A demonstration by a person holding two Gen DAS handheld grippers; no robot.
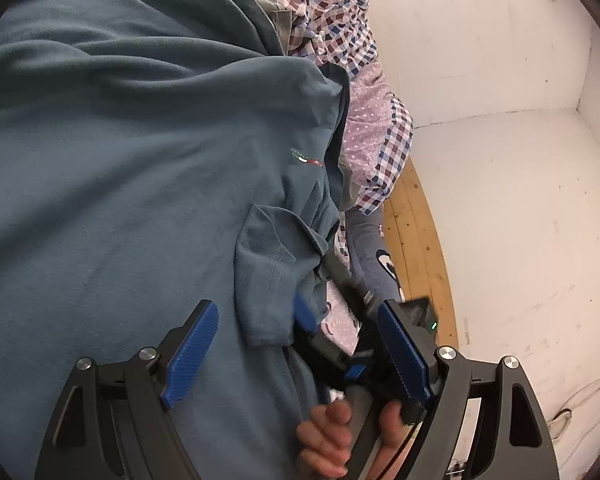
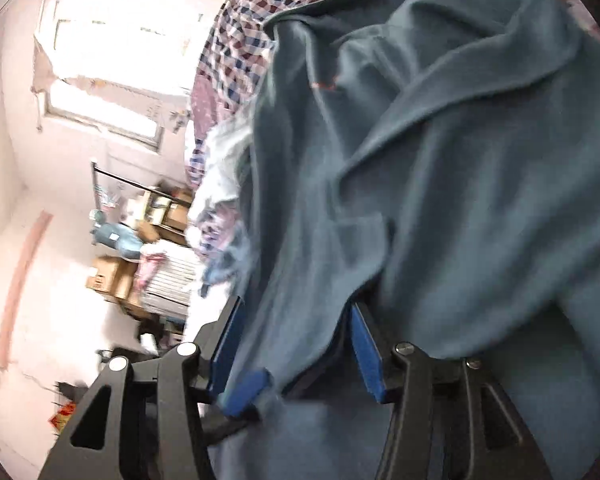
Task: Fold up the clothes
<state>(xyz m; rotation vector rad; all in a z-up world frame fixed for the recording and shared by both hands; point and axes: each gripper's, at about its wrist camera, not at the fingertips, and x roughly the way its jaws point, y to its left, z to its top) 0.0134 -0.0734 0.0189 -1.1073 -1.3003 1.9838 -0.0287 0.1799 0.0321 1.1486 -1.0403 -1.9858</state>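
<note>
1. Teal shirt (image 1: 132, 184) fills most of the left wrist view, spread over a checked cloth (image 1: 332, 12) and a pink dotted fabric (image 1: 366, 136).
2. Left gripper (image 1: 296, 356) has its fingers spread wide, with a folded flap of the shirt lying between them.
3. Right gripper (image 2: 296, 352) has blue fingers (image 2: 366, 350) apart, shirt fabric draped between them; that view is blurred.
4. Wooden bed edge (image 1: 416, 240) meets white wall (image 1: 500, 200).
5. Cardboard boxes (image 2: 112, 280) stand far back.
</note>
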